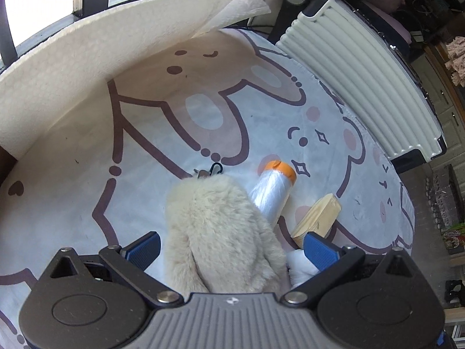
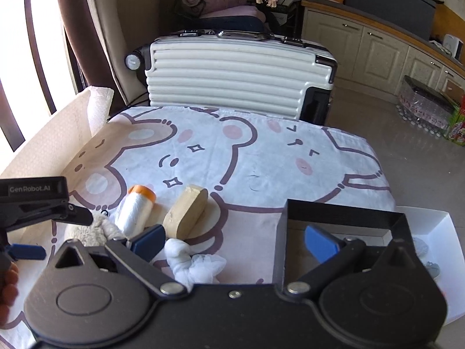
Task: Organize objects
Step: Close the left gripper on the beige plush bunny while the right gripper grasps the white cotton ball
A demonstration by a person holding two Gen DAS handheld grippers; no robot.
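Risks first: the plush [image 1: 221, 232] is soft and bulky, so the left gripper [image 1: 232, 244] could pinch only fur and drop it on lifting; its clip [image 1: 213, 170] could snag the cloth [image 1: 145, 145]. A sideways sweep might knock the roll [image 1: 274, 195], which could then trundle off, or the wood block [image 1: 318, 218], both lying just beside the plush. Left gripper: jaws spread wide, straddling the plush, not closed on it; pointed down and forward over the table. Right gripper [image 2: 235, 242]: jaws likewise apart, holding nothing, hovering low above the near table edge, its right finger [image 2: 321, 245] over the black box [image 2: 343, 212] and its left finger near the knotted white cloth [image 2: 194, 260]. Objects all lie on the cloth, clustered at the left near side; the box stands to their right.
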